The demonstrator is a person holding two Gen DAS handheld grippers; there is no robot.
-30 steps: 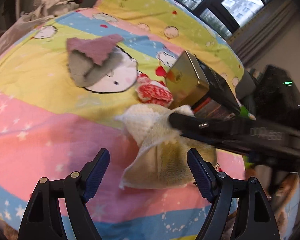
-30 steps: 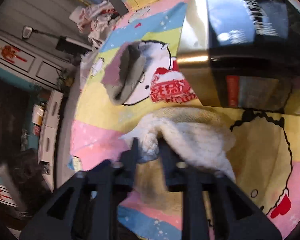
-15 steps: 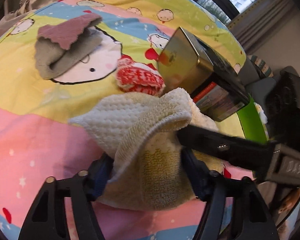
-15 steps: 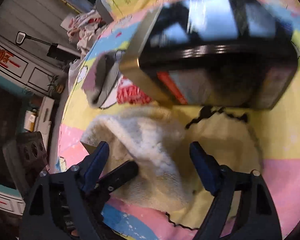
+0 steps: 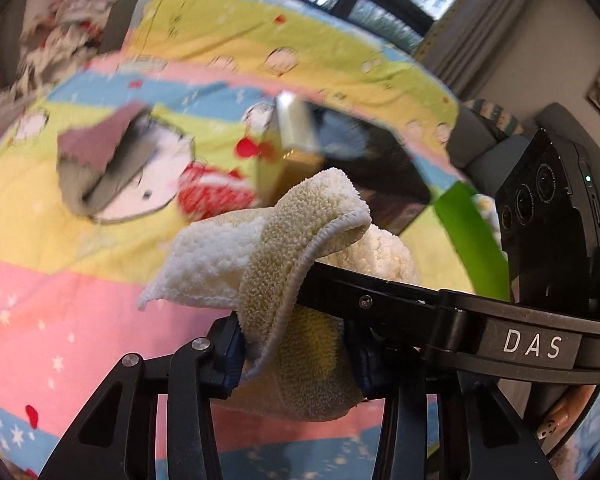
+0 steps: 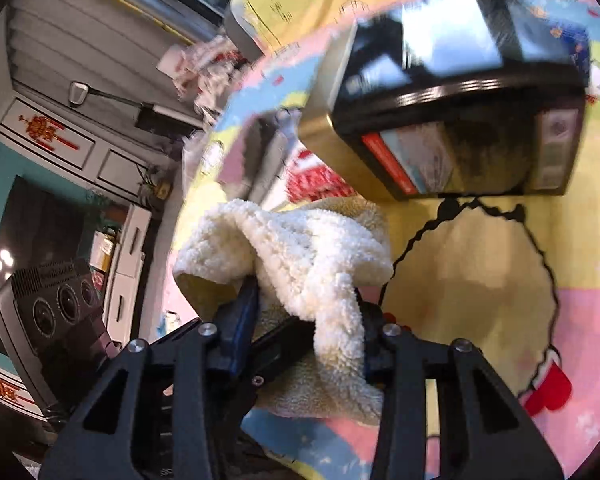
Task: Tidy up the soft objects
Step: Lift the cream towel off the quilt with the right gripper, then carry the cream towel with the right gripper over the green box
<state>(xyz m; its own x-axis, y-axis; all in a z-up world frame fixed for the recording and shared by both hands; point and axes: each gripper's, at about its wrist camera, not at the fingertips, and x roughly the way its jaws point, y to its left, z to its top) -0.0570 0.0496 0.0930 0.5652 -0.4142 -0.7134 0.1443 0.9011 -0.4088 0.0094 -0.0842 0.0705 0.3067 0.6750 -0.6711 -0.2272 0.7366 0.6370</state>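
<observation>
Item under handling: one cream terry towel point(image 5: 300, 236), thick looped pile, whiter on one face and yellower on the other, with a stitched hem along its edge. It is bunched into a loose fold and lifted off the bedspread point(image 5: 60, 280), sitting at the centre of the left wrist view and just left of centre in the right wrist view point(image 6: 300, 248).

Left gripper point(image 5: 296, 356): black plastic fingers with blue ribbed pads, jaws narrow and closing, the lower yellowish part of the towel pinched between the pads. The right gripper's finger enters that view from 3 o'clock and runs under the towel's upper fold.

Right gripper point(image 6: 304, 332): same build, jaws narrow and closing on a hanging twist of the white pile, pads pressing on it from both sides.

Surroundings: the bedspread is smooth printed fabric in pink, yellow and blue bands with cartoon figures. At 10 o'clock from the towel in the left view lies a grey and mauve cloth point(image 5: 96, 160), folded, blurred. Between it and the towel is a small red-and-white knitted item point(image 5: 212, 196), detail unclear. A rigid rectangular box point(image 6: 460, 92), glossy black with a gold side, rests at 1 o'clock from the towel in the right view.
</observation>
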